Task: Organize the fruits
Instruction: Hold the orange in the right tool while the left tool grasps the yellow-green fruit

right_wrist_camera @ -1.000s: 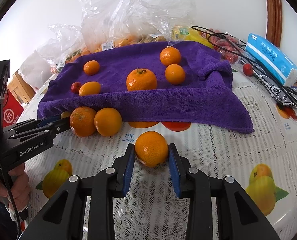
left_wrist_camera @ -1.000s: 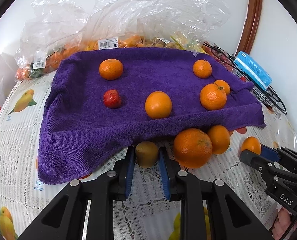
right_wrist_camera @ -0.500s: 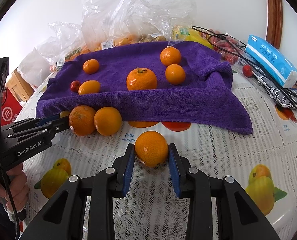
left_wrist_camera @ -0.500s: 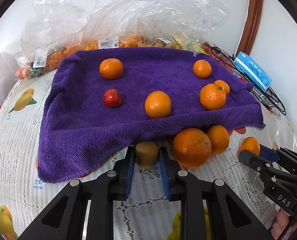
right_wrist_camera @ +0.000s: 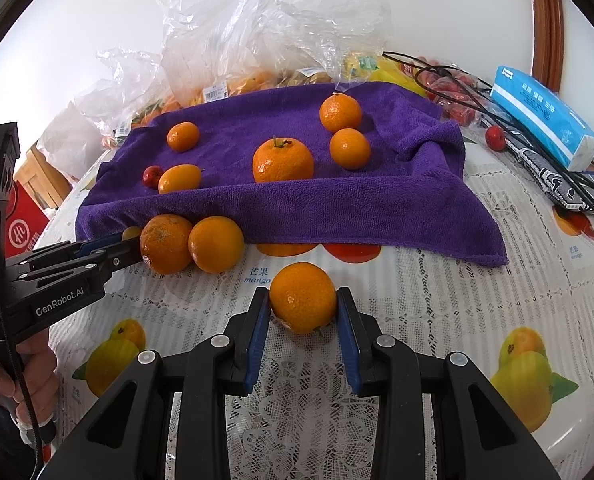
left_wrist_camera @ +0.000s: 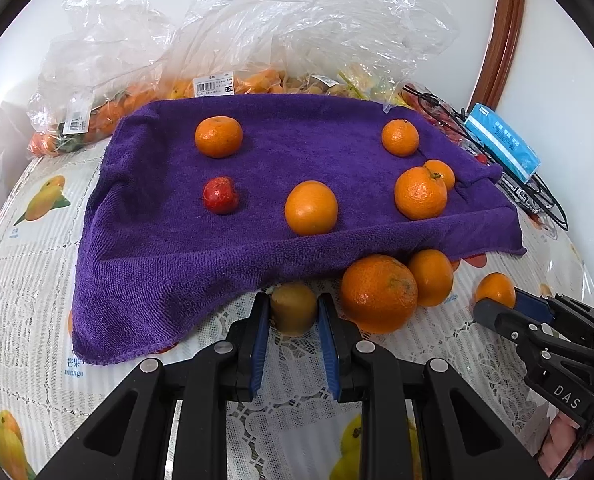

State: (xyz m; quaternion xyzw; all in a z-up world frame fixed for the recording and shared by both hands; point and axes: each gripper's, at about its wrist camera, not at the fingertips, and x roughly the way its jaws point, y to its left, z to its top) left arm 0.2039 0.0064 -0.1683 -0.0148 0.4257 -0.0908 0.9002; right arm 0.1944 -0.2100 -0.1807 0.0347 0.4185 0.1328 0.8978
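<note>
My left gripper (left_wrist_camera: 293, 312) is shut on a small brownish-yellow fruit (left_wrist_camera: 293, 307) at the front edge of the purple towel (left_wrist_camera: 257, 248). Beside it on the table lie a big orange (left_wrist_camera: 379, 298) and a smaller orange (left_wrist_camera: 431, 277). My right gripper (right_wrist_camera: 303, 308) is shut on a tangerine (right_wrist_camera: 303, 297) on the tablecloth in front of the towel. Several oranges and one small red fruit (left_wrist_camera: 220, 195) rest on the towel. In the right wrist view the left gripper (right_wrist_camera: 131, 246) comes in from the left, next to the big orange (right_wrist_camera: 166, 243).
Clear plastic bags (left_wrist_camera: 257, 32) of fruit are piled behind the towel. A blue tissue pack (right_wrist_camera: 545, 118), black cables (right_wrist_camera: 569, 184) and a loose red fruit (right_wrist_camera: 495, 135) lie at the right. A red box (right_wrist_camera: 23, 226) sits past the table's left edge. A hand (right_wrist_camera: 25, 376) holds the left gripper's handle.
</note>
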